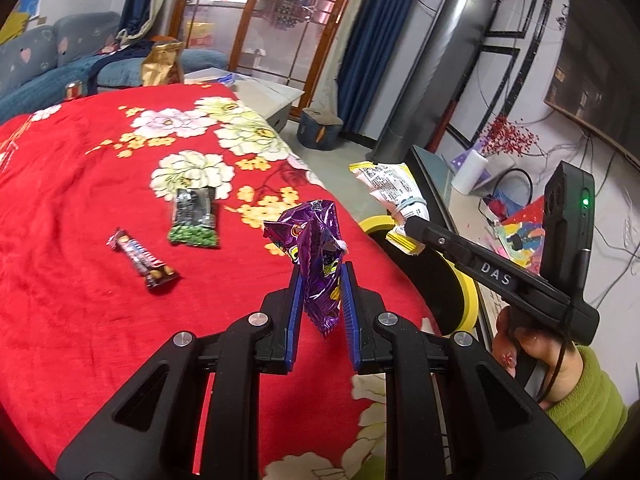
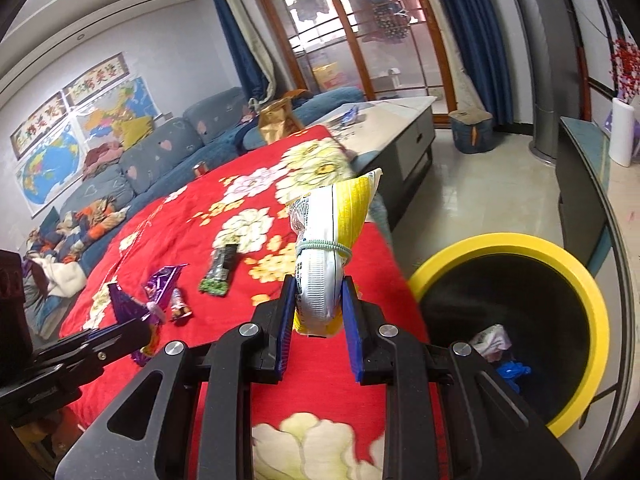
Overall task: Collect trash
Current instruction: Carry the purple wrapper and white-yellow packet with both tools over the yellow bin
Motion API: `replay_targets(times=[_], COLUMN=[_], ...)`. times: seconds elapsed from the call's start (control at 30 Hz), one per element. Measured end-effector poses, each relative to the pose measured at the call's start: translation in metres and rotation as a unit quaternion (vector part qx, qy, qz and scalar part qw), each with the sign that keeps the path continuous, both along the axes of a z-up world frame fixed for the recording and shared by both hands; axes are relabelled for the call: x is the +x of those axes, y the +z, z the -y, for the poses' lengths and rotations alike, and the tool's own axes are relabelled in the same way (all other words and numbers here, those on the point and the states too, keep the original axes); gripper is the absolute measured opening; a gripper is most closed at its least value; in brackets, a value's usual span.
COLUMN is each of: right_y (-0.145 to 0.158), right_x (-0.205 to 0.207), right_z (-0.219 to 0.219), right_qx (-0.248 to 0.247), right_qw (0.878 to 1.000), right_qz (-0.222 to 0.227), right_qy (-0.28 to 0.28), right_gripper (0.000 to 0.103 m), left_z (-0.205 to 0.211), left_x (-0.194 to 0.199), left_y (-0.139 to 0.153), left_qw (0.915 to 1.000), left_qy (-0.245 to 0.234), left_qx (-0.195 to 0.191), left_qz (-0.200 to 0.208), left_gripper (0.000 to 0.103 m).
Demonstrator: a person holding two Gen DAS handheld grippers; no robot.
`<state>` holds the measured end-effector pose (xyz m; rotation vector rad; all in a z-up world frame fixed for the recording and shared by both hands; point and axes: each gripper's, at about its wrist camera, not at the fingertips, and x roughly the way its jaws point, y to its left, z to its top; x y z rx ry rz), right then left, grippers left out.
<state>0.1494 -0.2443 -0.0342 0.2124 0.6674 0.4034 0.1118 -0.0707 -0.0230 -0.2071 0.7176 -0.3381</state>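
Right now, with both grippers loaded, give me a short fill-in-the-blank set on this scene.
1. The left gripper is shut on a ____ snack wrapper.
2. The right gripper holds a white and yellow packet tied with a ____.
3. The black trash bin has a ____ rim.
4. The pea packet and candy bar lie on the ____ floral cloth.

Missing words: purple; hair tie; yellow; red

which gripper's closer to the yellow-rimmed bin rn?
Right. The right gripper, shut on the white-and-yellow bag, is beside the bin. The left gripper, holding the purple wrapper, is farther away, over the red blanket.
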Motion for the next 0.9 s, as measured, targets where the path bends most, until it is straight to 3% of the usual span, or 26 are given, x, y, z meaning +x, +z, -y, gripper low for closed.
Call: replay_targets(times=[0.9], right_y=[-0.019], right_x=[0.003], right_z=[0.102], right_qx=[0.011], right_qw=[0.992], right_qz=[-0.006], right_qy=[-0.129], right_gripper=[0.022], left_z=[0.081], left_x=[0.010], left_y=[-0.004], left_qw=[0.9963], left_qy=[-0.078], left_qx=[0.036], left_qz=[0.006], left_gripper=[0.013])
